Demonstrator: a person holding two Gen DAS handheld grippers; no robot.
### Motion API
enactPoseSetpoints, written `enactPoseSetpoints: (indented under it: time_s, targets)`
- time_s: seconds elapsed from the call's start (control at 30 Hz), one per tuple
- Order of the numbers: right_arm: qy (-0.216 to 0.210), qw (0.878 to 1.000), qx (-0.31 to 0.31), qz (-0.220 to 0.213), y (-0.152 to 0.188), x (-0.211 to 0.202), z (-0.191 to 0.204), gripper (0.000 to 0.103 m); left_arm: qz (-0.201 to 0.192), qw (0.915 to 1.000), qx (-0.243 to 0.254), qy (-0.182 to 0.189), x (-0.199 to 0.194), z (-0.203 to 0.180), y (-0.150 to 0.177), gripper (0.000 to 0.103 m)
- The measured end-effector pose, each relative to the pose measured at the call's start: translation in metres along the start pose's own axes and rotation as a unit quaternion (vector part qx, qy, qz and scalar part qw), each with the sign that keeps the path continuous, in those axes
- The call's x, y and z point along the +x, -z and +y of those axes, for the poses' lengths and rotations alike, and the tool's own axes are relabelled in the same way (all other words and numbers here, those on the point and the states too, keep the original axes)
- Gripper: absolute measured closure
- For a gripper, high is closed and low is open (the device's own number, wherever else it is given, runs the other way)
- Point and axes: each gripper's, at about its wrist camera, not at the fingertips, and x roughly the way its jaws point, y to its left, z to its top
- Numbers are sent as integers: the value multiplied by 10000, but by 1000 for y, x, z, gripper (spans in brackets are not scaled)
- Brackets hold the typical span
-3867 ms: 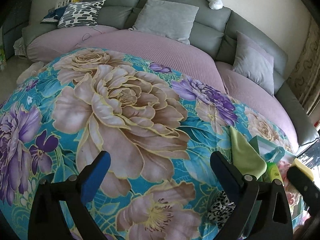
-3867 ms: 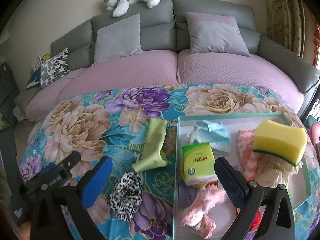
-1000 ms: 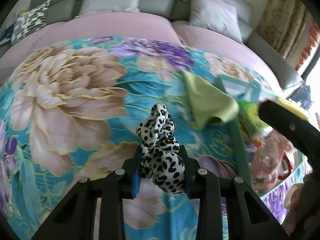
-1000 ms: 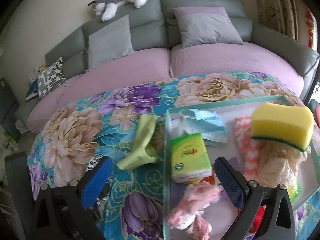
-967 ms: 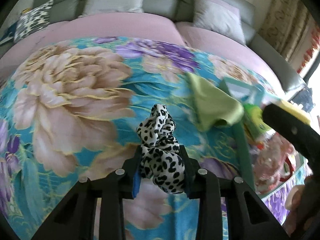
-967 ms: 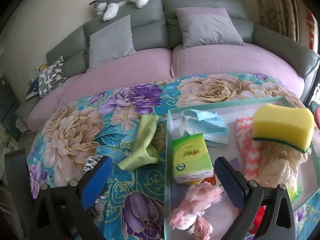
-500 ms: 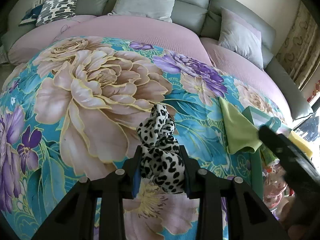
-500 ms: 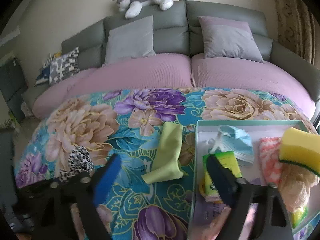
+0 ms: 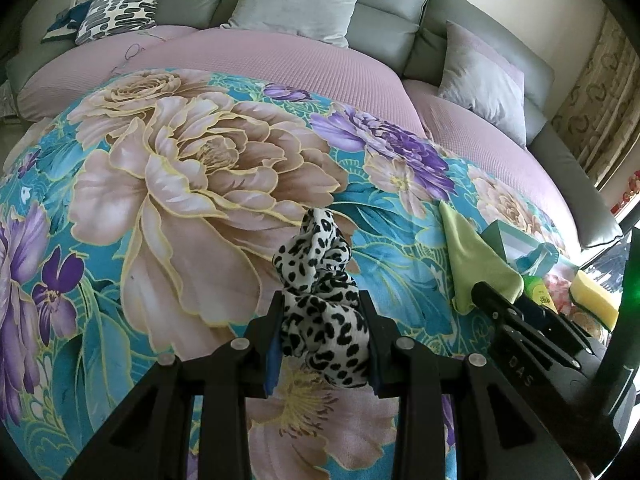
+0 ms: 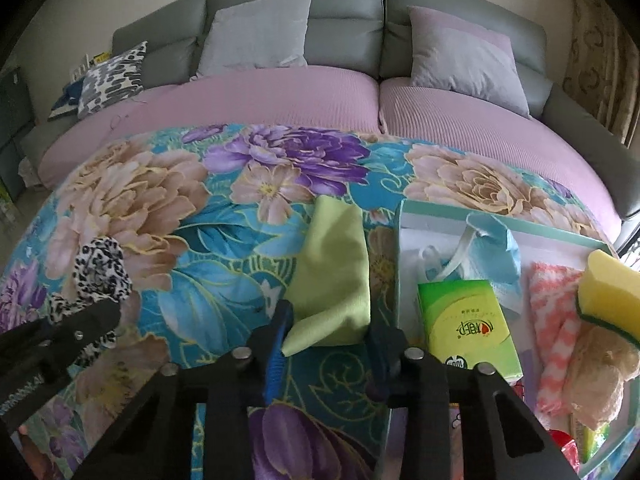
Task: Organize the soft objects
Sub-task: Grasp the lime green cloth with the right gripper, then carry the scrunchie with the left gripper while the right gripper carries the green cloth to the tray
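Left gripper (image 9: 324, 332) clamped on a leopard-print scrunchie (image 9: 320, 296), whose bunched fabric fills the gap between both pads and rises above the fingertips, over the floral blanket (image 9: 180, 184). Right gripper (image 10: 328, 340), its jaws having just been closing, stands narrowed around the near end of a light green cloth (image 10: 332, 276); the cloth's folded corner lies between the blue pads (image 10: 276, 344), the left pad at its edge, though whether the pads press it firmly cannot be told from this view. The green cloth lies flat on the blanket just beside the left wall of a shallow teal-rimmed tray (image 10: 400, 264). Inside the tray: a green tissue packet (image 10: 468, 328), a pale blue face mask (image 10: 492, 252), a pink-and-white knitted cloth (image 10: 556, 320), a yellow sponge (image 10: 612, 284) with a dark green underside, and a beige fluffy item (image 10: 600, 376) beneath the sponge. Behind the blanket, a grey sofa (image 10: 344, 36) with mauve seat covers carries two grey cushions (image 10: 256, 32) and a black-and-white patterned cushion (image 10: 112, 80). In the right wrist view the left gripper with its scrunchie appears at the left edge, well apart from the tray.
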Motion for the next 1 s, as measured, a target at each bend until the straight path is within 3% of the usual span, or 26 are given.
enactPoseSetpoints:
  time_s: [0.2,0.57,1.0]
  targets:
    - [-132,9999,107,-6,2,4,-4,93,17,10000,18,-7,1,0,0,68]
    - [-292,9974,358,-545,-6,-25,-12,96,-1,10000,54,2,0,-2,1,68]
    - [-149,9849,443,-1666,-17,-108,-29,96,-617,9966,491,249,-26,-28,-4,68]
